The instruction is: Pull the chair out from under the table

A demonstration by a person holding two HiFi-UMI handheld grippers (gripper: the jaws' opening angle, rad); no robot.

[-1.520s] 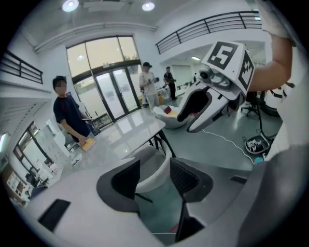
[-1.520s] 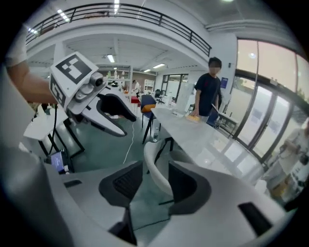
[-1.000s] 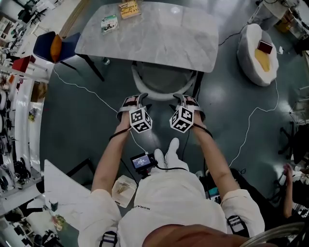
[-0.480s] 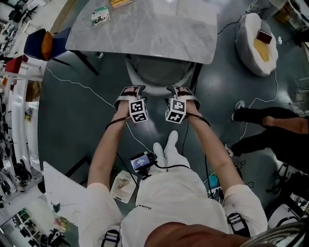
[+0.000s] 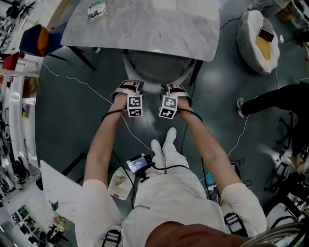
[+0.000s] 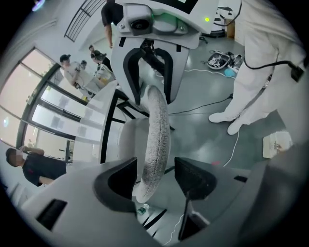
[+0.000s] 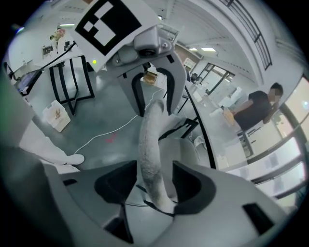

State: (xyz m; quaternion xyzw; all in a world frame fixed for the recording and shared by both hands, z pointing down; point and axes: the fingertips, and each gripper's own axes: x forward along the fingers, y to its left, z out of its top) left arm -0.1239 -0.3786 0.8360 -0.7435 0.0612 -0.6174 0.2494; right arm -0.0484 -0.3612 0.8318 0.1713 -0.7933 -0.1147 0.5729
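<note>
The grey upholstered chair (image 5: 157, 67) is tucked under the marble table (image 5: 145, 26), with its curved backrest toward me. My left gripper (image 5: 126, 88) and right gripper (image 5: 175, 89) sit side by side over the backrest's top rim. In the left gripper view the fabric rim (image 6: 155, 140) runs between the jaws of the left gripper (image 6: 155, 176), with gaps on both sides. Seen from the right gripper view, the rim (image 7: 150, 144) likewise passes between the wide-open jaws of the right gripper (image 7: 153, 185). Neither gripper presses on it.
A small packet (image 5: 96, 8) lies on the table's far left. A white beanbag (image 5: 258, 41) sits on the floor at the right, and a person's dark legs (image 5: 275, 101) stand nearby. A white cable (image 5: 82, 83) crosses the floor. A blue seat (image 5: 31, 41) stands at the left.
Both grippers have sunk and moved forward onto the chair's backrest, so the rim now lies between their jaws. A person has walked in at the right.
</note>
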